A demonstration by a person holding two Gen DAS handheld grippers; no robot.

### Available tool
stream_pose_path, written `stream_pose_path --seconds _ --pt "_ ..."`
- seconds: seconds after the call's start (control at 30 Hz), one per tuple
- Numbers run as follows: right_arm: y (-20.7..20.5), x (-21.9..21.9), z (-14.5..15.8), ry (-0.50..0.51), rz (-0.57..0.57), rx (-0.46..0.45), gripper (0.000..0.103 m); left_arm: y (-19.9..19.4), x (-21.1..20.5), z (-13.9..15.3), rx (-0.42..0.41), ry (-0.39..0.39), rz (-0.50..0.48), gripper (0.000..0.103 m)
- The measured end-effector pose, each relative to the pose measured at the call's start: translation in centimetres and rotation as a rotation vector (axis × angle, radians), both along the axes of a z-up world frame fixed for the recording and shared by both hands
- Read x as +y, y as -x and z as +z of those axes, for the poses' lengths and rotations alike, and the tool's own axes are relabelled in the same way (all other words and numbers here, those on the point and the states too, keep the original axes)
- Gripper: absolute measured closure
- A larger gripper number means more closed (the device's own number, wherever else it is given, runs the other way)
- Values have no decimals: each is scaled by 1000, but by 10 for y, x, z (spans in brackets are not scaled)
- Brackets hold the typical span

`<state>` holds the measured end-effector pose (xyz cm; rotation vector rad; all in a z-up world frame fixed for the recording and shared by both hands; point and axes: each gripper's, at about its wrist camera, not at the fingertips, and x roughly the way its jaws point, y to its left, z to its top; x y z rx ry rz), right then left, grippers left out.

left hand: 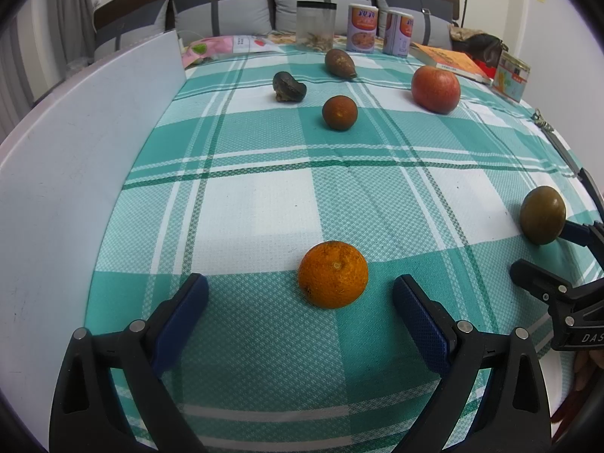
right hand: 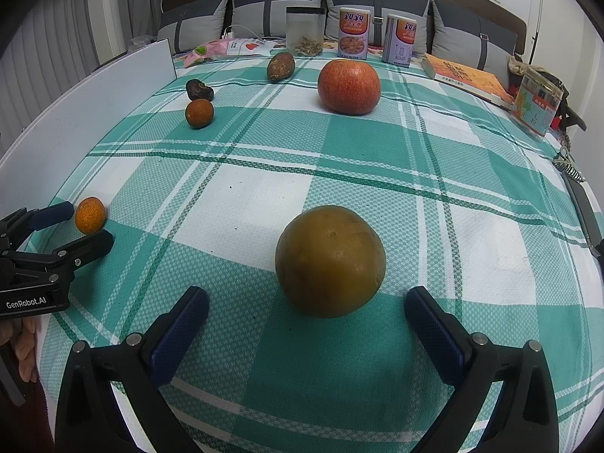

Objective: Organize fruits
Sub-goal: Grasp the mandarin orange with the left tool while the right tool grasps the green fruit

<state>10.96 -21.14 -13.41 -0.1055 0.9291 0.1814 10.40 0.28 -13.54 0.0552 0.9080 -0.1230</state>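
Fruits lie scattered on the checked tabletop (left hand: 264,207), none gathered yet. Landmark: apple (right hand: 348,86), the biggest, far side. Brown-green fruit (right hand: 330,260) sits well nearer than the apple, just ahead of the right claw (right hand: 306,324), jaws wide apart, lined up to straddle it. Orange (left hand: 333,274), near and left of the apple, sits between the spread left claw (left hand: 300,309) tips, not touched. Small dark orange (left hand: 339,112) left of apple.
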Motion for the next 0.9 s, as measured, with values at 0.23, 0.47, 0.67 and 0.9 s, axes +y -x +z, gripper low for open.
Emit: stream_pose_path --seconds 0.23,0.47,0.67,0.9 --pt "0 0 0 0 0 0 0 0 0 0 0 0 0 4" --pt "0 0 0 0 1 0 0 -1 1 1 14 19 -18 2" --pt "-2 -9 7 -43 57 90 0 3 17 14 103 122 -172 3" --pt "-5 -38 31 -131 97 191 3 -4 -14 18 81 -1 -236 8"
